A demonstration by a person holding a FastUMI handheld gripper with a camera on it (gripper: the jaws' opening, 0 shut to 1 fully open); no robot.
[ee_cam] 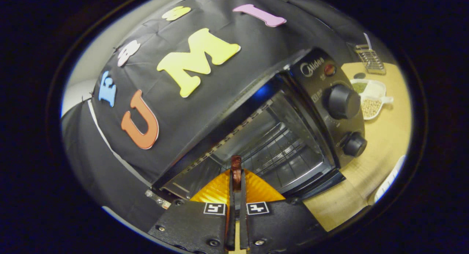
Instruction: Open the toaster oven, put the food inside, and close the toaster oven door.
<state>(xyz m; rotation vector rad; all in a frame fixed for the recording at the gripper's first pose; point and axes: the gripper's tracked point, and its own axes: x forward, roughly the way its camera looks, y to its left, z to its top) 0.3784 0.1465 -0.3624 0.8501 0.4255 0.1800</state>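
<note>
jaws [236, 180]: nearly together, clamped on a small brown food piece [236, 165] at the tips
food: held just ahead of the open toaster oven [278, 136], in front of its mouth
door [322, 182]: down, glass lying flat below the cavity
rack [282, 147]: wire, inside, bare
step: likely insertion; keep level, clear the door edge, release well onto the rack, not on the glass
knobs [342, 102]: right panel, avoid bumping
desk [388, 136]: beyond, dishes of grains [370, 98], wire basket [370, 59]
</note>
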